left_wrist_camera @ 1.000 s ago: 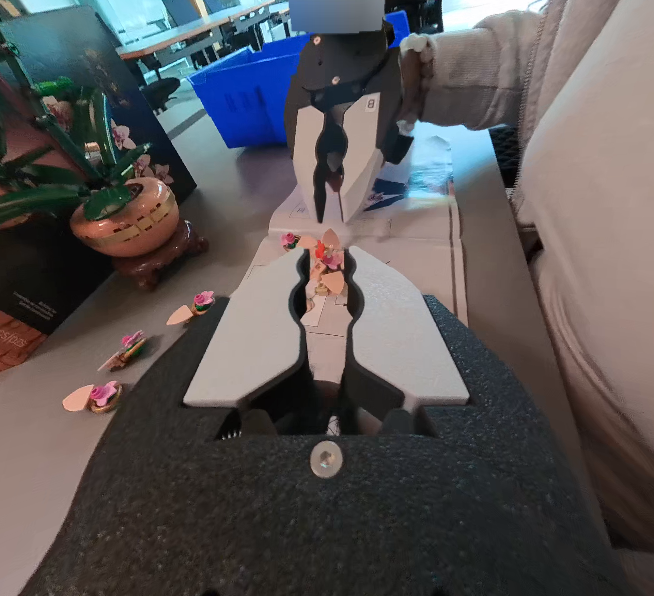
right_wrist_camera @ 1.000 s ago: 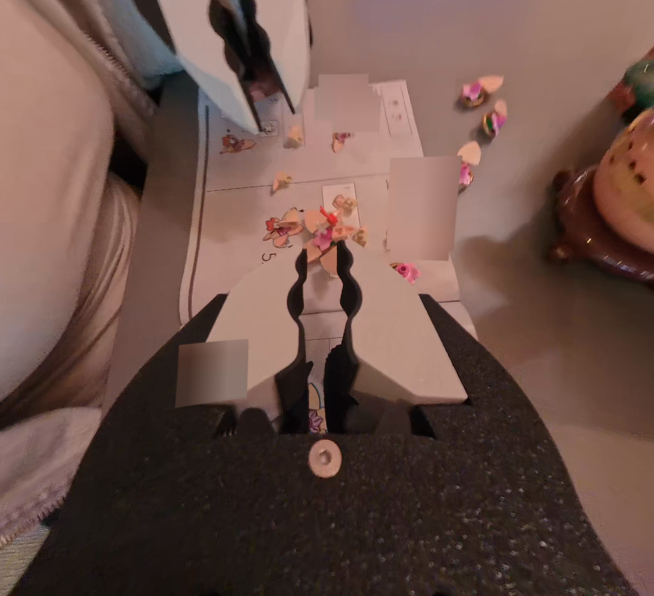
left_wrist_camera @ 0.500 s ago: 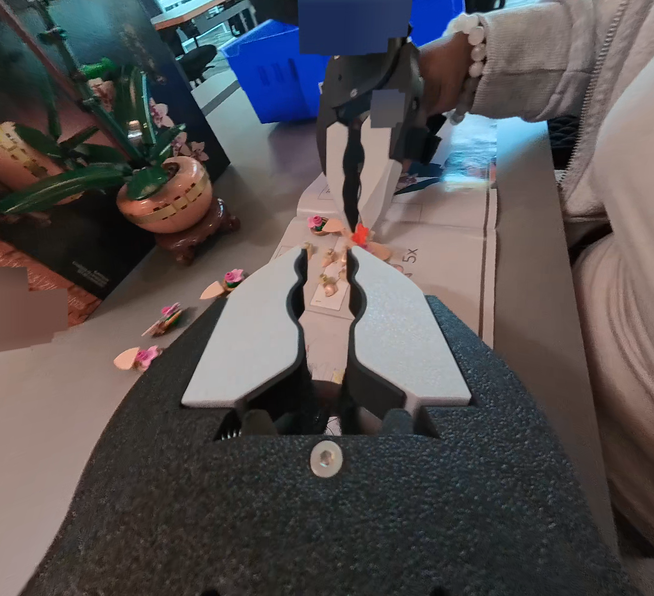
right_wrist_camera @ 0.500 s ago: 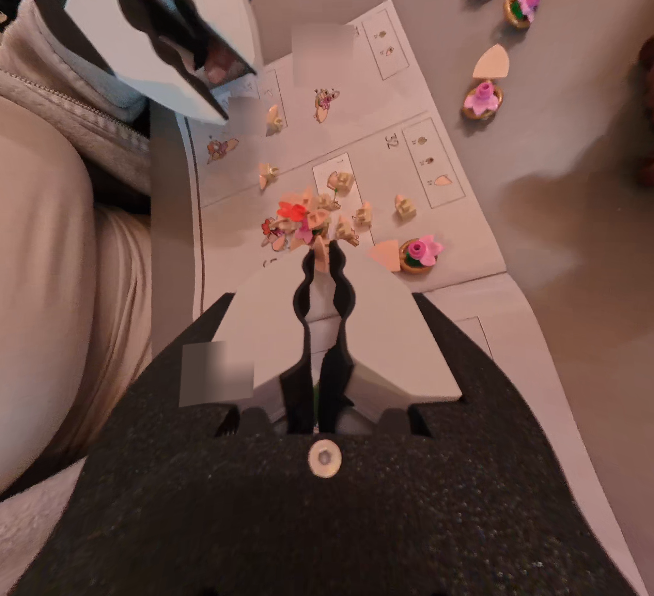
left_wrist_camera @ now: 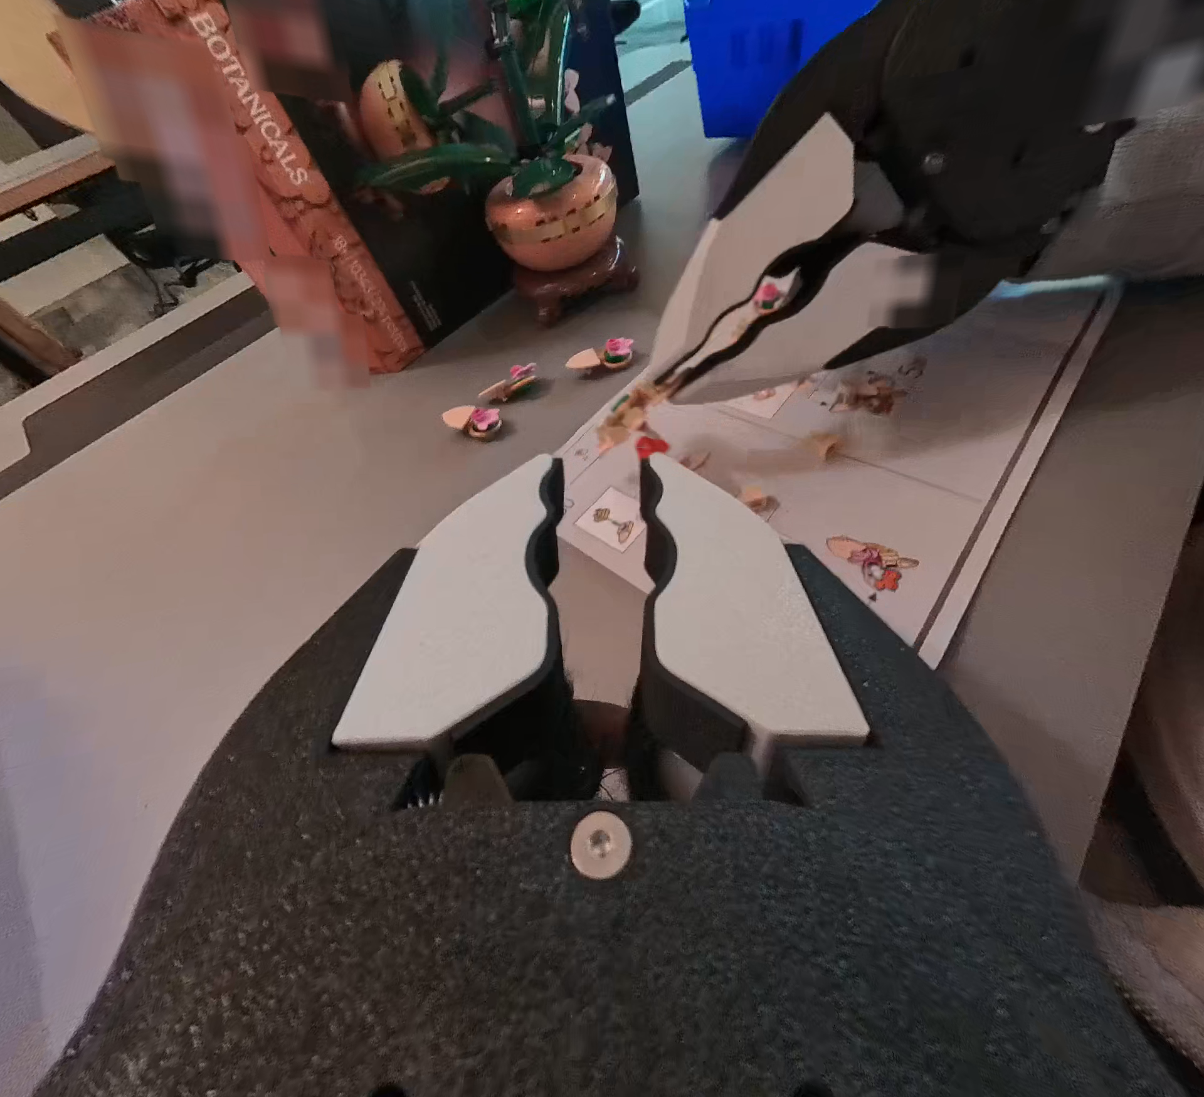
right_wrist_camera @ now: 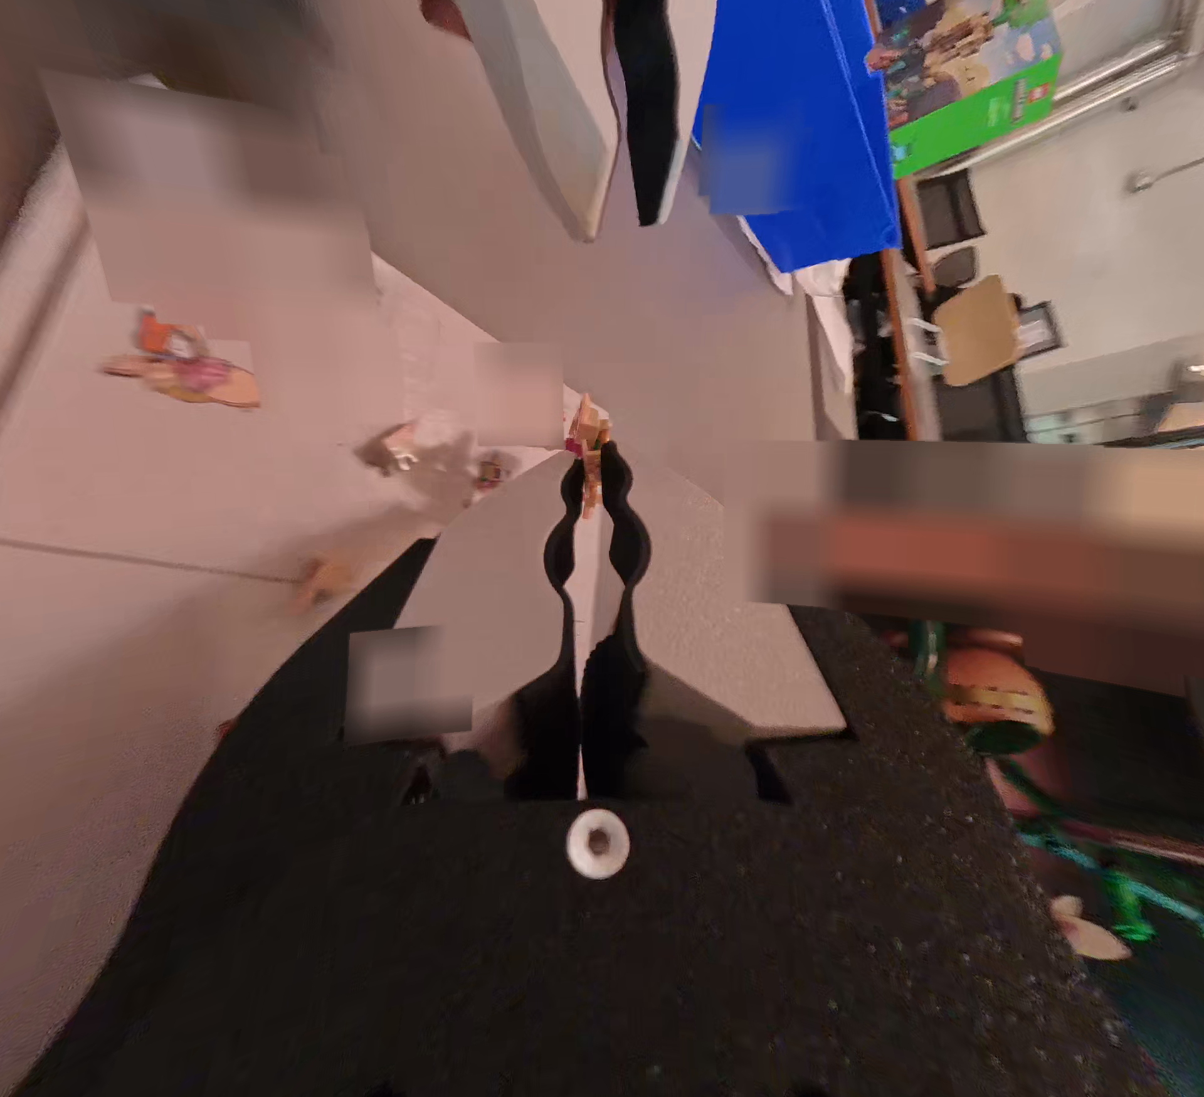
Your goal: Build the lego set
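Fingers [right_wrist_camera: 642, 518] of the right gripper [right_wrist_camera: 589, 453] are clenched on a small tan brick flower [right_wrist_camera: 588, 433], whose cream petals, with a bit of pink and green among them, stick out past the tips; the pads press on it from both sides. Seen from the left wrist view, that gripper [left_wrist_camera: 664, 385] slants down over the open instruction booklet [left_wrist_camera: 912, 453], the flower [left_wrist_camera: 635, 407] at its tips, though blur makes the piece's exact shape hard to read. Just below, the left gripper [left_wrist_camera: 599, 463] has its fingers [left_wrist_camera: 482, 577] released, with only the booklet page showing between them; a small red piece [left_wrist_camera: 651, 446] sits right at the tip of one finger, and whether it touches I cannot tell. Three finished pink-and-tan blossoms [left_wrist_camera: 521, 381] lie on the grey table [left_wrist_camera: 195, 544] beside the booklet. Behind them stand a potted brick orchid [left_wrist_camera: 554, 218], its box [left_wrist_camera: 313, 186] and a blue bin [left_wrist_camera: 782, 36].
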Available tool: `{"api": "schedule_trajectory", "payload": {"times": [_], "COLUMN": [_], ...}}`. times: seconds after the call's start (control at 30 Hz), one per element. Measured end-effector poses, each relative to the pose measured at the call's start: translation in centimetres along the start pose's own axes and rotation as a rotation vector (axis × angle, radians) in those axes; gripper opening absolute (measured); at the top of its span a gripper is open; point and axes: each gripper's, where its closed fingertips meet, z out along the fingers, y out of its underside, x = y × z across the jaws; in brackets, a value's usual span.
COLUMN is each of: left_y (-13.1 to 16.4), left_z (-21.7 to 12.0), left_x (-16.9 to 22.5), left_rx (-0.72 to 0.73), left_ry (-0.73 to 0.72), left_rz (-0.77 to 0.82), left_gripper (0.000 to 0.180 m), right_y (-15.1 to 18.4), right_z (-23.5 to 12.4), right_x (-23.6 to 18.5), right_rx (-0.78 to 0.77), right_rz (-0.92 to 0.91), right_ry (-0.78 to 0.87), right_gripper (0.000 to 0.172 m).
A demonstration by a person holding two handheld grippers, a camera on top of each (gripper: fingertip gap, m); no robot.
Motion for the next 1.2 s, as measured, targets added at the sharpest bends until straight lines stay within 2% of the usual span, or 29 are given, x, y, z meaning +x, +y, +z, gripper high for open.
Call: {"api": "schedule_trajectory", "payload": {"times": [0.1,0.27,0.4,0.53,0.63,0.73,0.87,0.97,1.03,1.1,1.2], "left_y": [1.0,2.5,3.4,4.0,4.2,4.4,3.9,3.4,2.7,1.9,1.0], "left_z": [0.4,2.4,4.4,5.0,4.9,4.8,4.4,3.8,3.7,3.8,4.2], "left_x": [0.2,0.4,1.0,1.4,1.4,1.3,1.4,1.3,1.3,1.0,0.6], "left_rx": [-0.044,-0.163,-0.263,-0.301,-0.31,-0.323,-0.317,-0.301,-0.264,-0.227,-0.195], "left_ry": [-0.013,0.001,0.057,0.093,0.092,0.082,0.08,0.074,0.079,0.075,0.057], "left_rz": [0.038,0.045,0.067,0.078,0.092,0.1,0.081,0.06,0.023,-0.003,-0.012], "left_gripper": [0.022,0.022,0.026,0.027,0.027,0.026,0.025,0.024,0.023,0.023,0.023], "right_y": [0.6,0.9,0.2,0.1,-0.9,-1.1,2.7,7.7,9.3,10.0,9.8], "right_z": [1.2,1.3,0.8,0.2,-0.5,-1.5,-4.5,-8.1,-9.6,-10.0,-9.0], "right_x": [0.0,-0.7,-2.5,-3.9,-5.1,-4.5,-2.0,-0.8,-1.3,-2.3,-3.2], "right_rx": [-0.069,-0.154,-0.151,-0.149,-0.089,-0.021,-0.048,-0.146,-0.173,-0.206,-0.237], "right_rz": [-0.093,-0.036,0.124,0.225,0.342,0.504,0.732,0.943,1.036,1.034,0.91], "right_ry": [0.03,0.029,-0.071,-0.158,-0.249,-0.287,-0.266,-0.221,-0.228,-0.235,-0.2], "right_gripper": [0.004,0.005,0.008,0.013,0.014,0.013,0.012,0.024,0.031,0.033,0.035]}}
